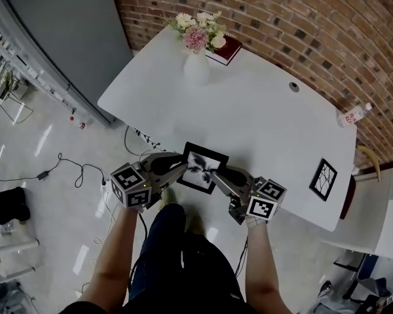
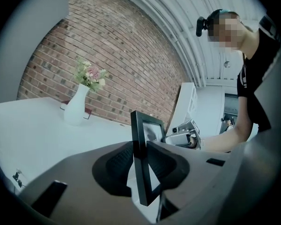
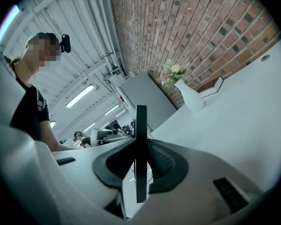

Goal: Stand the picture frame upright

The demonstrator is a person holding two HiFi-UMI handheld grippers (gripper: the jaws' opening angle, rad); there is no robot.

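A black picture frame (image 1: pixel 203 165) with a black-and-white print is held over the near edge of the white table (image 1: pixel 268 123), between my two grippers. My left gripper (image 1: pixel 181 169) grips its left edge; in the left gripper view the frame (image 2: pixel 141 144) stands edge-on between the ribbed pads (image 2: pixel 121 161), which touch it on both sides. On the frame's right edge my right gripper (image 1: pixel 221 174) is shut. In the right gripper view the frame (image 3: pixel 140 139) is a thin black bar pinched between the dark pads (image 3: pixel 161 163).
At the table's far side stand a white vase of flowers (image 1: pixel 196 64) and a red book (image 1: pixel 226 50). A second black frame (image 1: pixel 323 179) lies near the right edge, a bottle (image 1: pixel 354 115) beyond it. Cables (image 1: pixel 72 169) trail on the floor to the left.
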